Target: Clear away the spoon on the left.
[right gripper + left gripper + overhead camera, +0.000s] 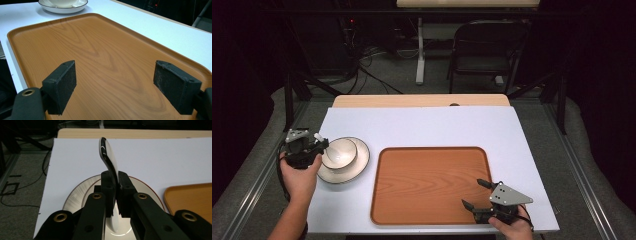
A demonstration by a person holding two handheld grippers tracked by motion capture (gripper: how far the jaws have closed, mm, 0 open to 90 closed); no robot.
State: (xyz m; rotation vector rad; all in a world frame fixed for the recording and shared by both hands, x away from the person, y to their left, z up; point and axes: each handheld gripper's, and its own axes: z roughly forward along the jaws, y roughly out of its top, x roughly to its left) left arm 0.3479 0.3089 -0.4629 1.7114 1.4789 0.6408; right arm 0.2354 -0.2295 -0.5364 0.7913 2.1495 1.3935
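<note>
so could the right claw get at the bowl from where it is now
Probably not directly: the right claw hangs open over the tray's near right corner, while the bowl sits on its plate across the tray, where the left claw already grips something.

Bright tabletop, dark blurry surroundings

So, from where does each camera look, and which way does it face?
High view: above the person's side, looking forward and down at the table; both forearms and tools show.
Left gripper view: on the left tool, looking along its jaws, shut on a spoon above the plate.
Right gripper view: on the right tool, jaws open over the tray.
All three share the tray and plate.
</note>
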